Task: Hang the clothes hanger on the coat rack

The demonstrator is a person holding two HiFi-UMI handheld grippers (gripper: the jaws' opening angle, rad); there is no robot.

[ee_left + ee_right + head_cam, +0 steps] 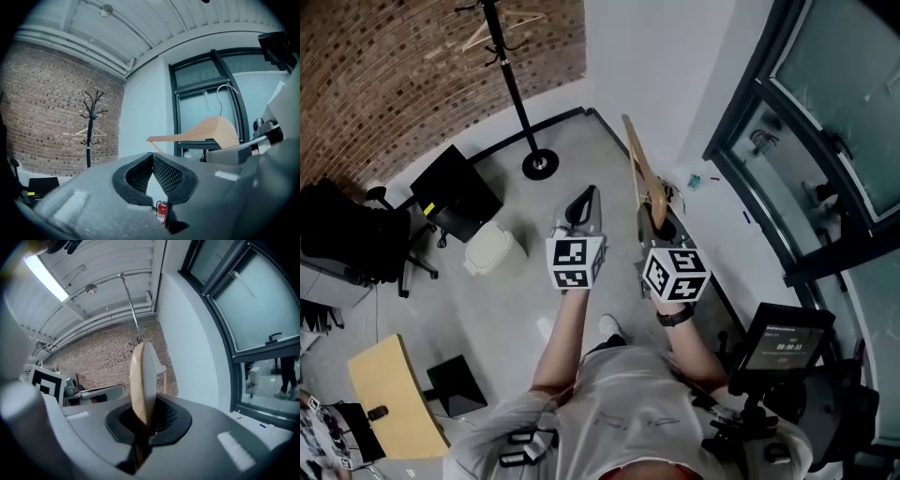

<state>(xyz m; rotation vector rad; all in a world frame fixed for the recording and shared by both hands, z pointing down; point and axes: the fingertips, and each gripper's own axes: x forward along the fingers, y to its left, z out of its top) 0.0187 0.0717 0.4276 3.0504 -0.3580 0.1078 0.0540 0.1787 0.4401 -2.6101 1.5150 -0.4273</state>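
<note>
Grey floor (pixel 581 150) lies bare up the middle of the head view, from the grippers to the round base of the coat rack (pixel 517 103) at the top by the brick wall (pixel 384 84). A white bin (pixel 495 249) edges this open floor on the left and a dark window frame (pixel 741 112) on the right. The right gripper (pixel 657 217) is clamped on the wooden clothes hanger (pixel 643 173), which sits just right of centre and well apart from the rack. Beside it, the left gripper (pixel 585 202) has its jaws closed together on nothing.

Overhead, gripper views level toward coat rack (pixel 509 80)
</note>
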